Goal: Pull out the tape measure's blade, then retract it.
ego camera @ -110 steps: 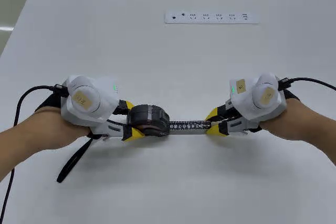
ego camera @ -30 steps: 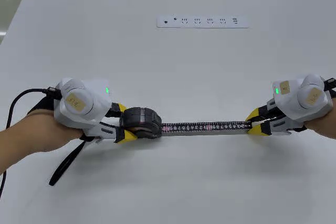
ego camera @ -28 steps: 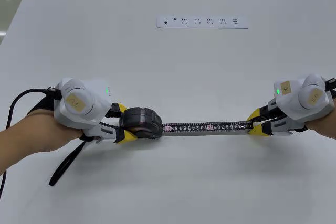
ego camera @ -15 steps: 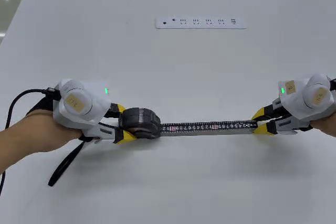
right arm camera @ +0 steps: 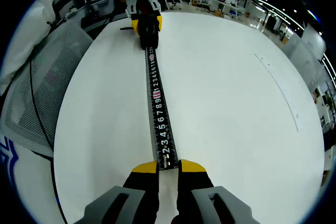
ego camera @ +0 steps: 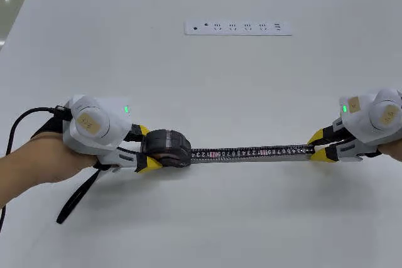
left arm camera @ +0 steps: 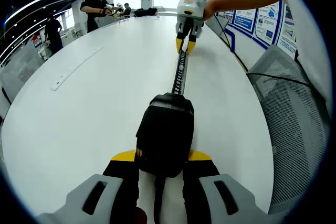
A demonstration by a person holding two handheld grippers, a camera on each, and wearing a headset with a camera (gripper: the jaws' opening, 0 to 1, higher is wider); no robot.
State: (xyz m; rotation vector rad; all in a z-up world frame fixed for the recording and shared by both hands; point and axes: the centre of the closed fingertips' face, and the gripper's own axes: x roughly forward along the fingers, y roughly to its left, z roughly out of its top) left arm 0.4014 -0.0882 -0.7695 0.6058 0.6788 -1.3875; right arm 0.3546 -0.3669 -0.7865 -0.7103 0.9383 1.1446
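Two claws grip: my left claw [ego camera: 148, 149] clamps the tape measure case [ego camera: 167, 147] at lower left; my right claw [ego camera: 318, 145] pinches the blade [ego camera: 251, 152], now drawn farther right. Extension looks sufficient; retraction comes next.

White table [ego camera: 188, 105] carries a power strip [ego camera: 238, 27]

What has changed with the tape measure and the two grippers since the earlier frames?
The right hand-held gripper, shut on the end of the blade, moved further to the right, drawing more blade out of the case. The left hand-held gripper kept the case clamped in place. The power strip stayed put.
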